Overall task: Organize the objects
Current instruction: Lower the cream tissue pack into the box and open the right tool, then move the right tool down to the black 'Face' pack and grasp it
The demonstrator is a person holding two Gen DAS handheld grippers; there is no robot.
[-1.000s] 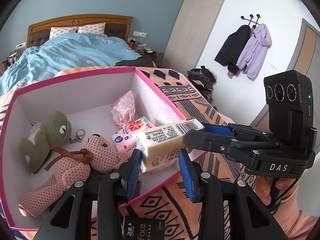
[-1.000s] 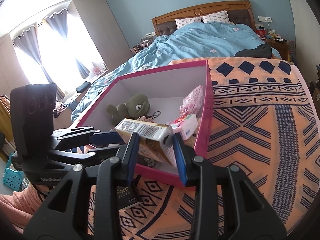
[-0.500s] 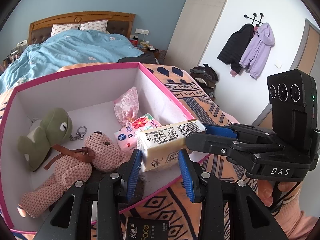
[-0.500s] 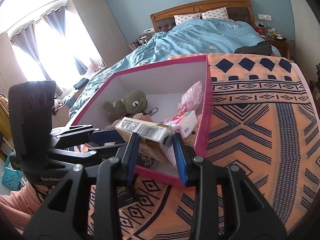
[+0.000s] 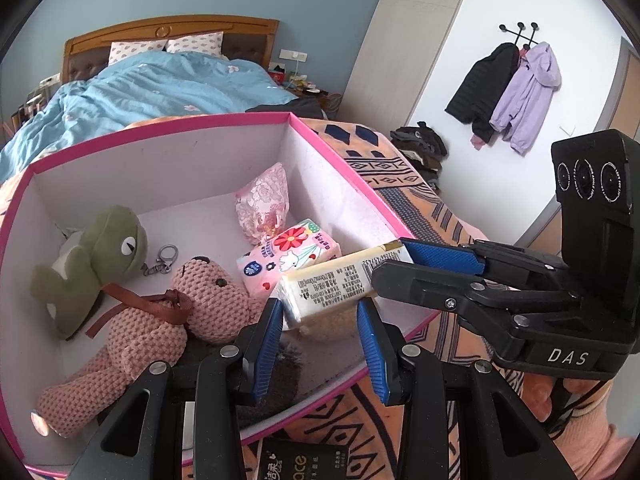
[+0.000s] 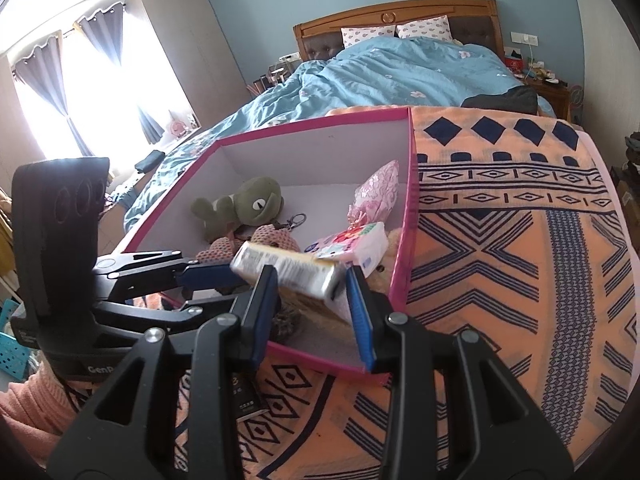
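Both grippers clamp one cream tissue pack over the near edge of the pink-rimmed box: the left gripper is clenched on its near end, the right gripper on its other end. The pack looks light, soft and slick in its wrapper, so it would likely squash or slide. Grips across the short ends seem safest.

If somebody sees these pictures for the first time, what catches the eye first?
Both grippers, left and right, clamp one cream packet over the near corner of the pink-rimmed box. Inside it lie a green frog plush and a pink knitted bear.
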